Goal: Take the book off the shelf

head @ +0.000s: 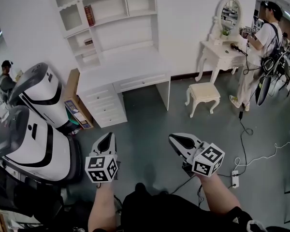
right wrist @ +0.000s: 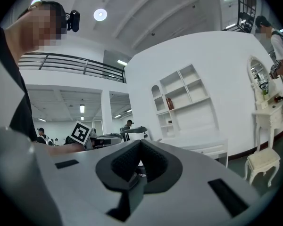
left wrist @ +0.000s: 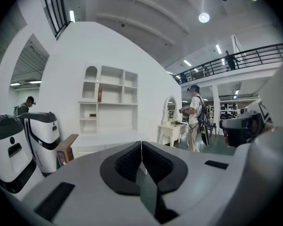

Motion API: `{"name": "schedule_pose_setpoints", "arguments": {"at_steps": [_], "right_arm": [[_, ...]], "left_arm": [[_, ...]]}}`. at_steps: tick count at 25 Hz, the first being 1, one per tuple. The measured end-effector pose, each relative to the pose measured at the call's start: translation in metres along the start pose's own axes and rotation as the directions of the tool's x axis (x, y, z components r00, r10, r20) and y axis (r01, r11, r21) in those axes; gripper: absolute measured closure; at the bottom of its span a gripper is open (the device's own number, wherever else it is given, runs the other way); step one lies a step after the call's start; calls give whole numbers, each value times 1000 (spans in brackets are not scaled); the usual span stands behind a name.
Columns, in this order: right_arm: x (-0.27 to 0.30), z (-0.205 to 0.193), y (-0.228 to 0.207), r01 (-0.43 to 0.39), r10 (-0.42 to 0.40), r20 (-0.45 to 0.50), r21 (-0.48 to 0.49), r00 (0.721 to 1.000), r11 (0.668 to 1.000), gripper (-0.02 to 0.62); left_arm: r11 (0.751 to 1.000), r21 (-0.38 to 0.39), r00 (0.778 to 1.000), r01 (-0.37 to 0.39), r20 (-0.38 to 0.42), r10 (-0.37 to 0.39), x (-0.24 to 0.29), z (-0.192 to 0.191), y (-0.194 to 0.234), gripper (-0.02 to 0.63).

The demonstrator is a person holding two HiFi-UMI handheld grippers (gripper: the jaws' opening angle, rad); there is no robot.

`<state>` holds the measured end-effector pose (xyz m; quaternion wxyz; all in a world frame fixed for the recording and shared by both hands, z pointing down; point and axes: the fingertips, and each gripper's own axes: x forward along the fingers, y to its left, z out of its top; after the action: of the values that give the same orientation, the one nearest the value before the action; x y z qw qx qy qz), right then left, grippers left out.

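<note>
A red-brown book [head: 89,15] stands upright on an upper shelf of the white shelf unit [head: 111,18] above a desk, far ahead of both grippers. It also shows as a small book [left wrist: 99,94] in the left gripper view and as a distant book [right wrist: 170,103] in the right gripper view. My left gripper [head: 108,138] is held low over the grey floor, its jaws shut with nothing between them [left wrist: 141,142]. Beside it, my right gripper [head: 176,140] is also shut and empty [right wrist: 140,142]. Both point toward the desk.
A white desk with drawers [head: 121,83] stands under the shelves. Two white-and-black machines [head: 34,129] and a cardboard box [head: 75,100] are at the left. A stool [head: 203,95], a dressing table [head: 222,54] and a standing person [head: 261,52] are at the right. Cables and a power strip [head: 235,178] lie on the floor.
</note>
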<state>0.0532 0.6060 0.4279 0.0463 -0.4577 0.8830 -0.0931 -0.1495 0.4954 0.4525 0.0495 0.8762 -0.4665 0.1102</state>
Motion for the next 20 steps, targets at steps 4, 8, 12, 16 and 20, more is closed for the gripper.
{"name": "schedule_pose_setpoints", "arguments": {"at_steps": [4,8,12,16,20], "right_arm": [[7,-10,-15,8,-7,-32,26,999,1000,581],[24,-15,-29,11,-8,-56,44,998,999,581],[53,-19,-50,28,-23,-88,58,996,998,581],[94,-21,-74,33,-25,-115,71,993,997,581],[144,-23,-95,24,-12,-136,86,991,996,581]], "left_arm": [[1000,-9,1000,8,-16,-8,15,-7,0,594],[1000,-22,1000,18,-25,-18,34,-10,8,594],[999,-40,999,25,-34,-27,63,-12,30,594],[998,-59,998,32,-52,-35,99,-15,58,594],[996,-72,996,44,-80,-50,137,-20,88,594]]}}
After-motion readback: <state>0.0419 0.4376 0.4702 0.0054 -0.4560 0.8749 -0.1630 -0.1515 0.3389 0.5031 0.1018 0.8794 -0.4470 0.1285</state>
